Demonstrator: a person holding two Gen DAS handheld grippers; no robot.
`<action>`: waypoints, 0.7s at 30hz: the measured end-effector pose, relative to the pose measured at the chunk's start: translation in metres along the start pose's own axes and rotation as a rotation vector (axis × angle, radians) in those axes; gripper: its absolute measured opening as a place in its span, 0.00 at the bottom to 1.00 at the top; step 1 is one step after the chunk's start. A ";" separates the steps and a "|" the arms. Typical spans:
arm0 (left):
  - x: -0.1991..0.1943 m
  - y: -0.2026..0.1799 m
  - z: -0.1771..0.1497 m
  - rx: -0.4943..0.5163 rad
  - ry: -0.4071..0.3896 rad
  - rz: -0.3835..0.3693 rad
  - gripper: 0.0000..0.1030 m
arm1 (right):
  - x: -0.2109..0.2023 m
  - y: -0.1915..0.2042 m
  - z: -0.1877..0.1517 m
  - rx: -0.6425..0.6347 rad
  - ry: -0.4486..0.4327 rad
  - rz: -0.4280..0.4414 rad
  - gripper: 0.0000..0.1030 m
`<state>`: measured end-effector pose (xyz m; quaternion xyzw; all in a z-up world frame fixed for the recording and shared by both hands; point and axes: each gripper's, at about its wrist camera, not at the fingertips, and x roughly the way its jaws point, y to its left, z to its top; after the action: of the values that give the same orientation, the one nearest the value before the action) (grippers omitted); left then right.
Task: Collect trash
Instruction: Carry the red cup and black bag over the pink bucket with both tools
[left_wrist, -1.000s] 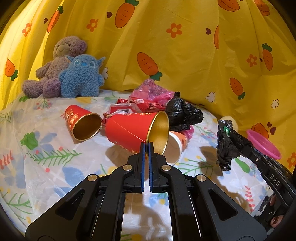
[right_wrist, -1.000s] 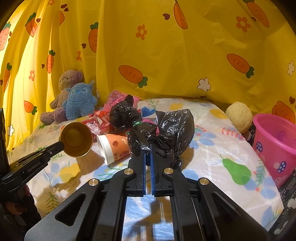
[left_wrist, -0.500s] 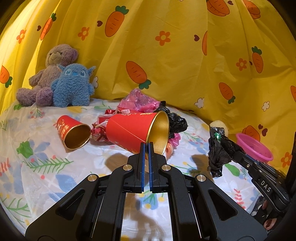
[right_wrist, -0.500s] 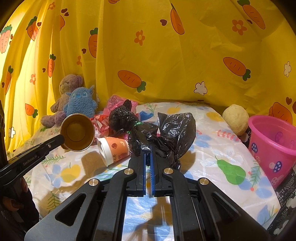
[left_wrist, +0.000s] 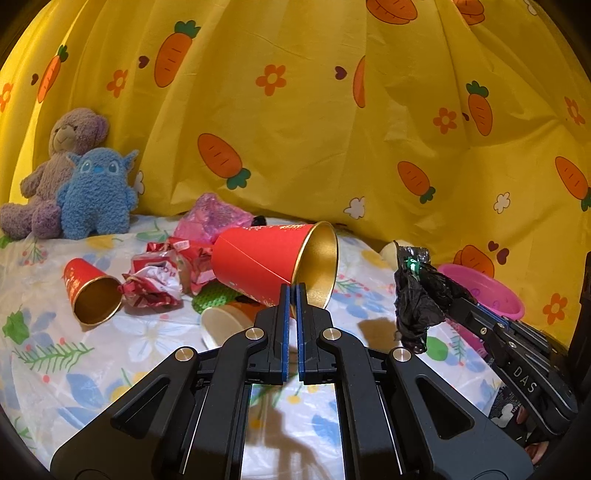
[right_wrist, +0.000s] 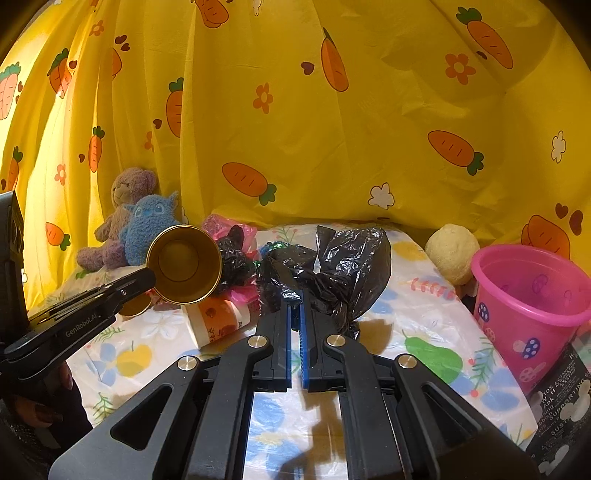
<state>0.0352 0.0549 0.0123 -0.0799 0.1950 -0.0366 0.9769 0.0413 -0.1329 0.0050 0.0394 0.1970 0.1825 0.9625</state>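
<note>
Above floral sheet (left_wrist: 110, 354), red cup (left_wrist: 258, 258) pinched, black bag (right_wrist: 343, 273) gripped

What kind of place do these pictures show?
Probably a home play corner staged for tidying: a yellow carrot-print curtain behind a table with a fruit-print cover, two plush toys at the back, and a pink bucket.

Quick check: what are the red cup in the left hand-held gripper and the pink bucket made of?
Red cup: likely paper, matte red with a side seam, shiny gold lining. Pink bucket: looks like glossy, slightly translucent plastic with printed mushrooms.
</note>
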 end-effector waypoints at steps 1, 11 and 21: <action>0.003 -0.005 0.002 0.004 0.000 -0.010 0.03 | -0.001 -0.004 0.001 0.004 -0.003 -0.008 0.04; 0.036 -0.063 0.022 0.056 0.012 -0.134 0.03 | -0.021 -0.042 0.020 0.016 -0.073 -0.117 0.04; 0.079 -0.152 0.046 0.097 0.030 -0.358 0.03 | -0.041 -0.113 0.038 0.049 -0.143 -0.324 0.04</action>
<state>0.1196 -0.0959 0.0507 -0.0656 0.1900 -0.2206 0.9544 0.0594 -0.2534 0.0386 0.0432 0.1363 0.0168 0.9896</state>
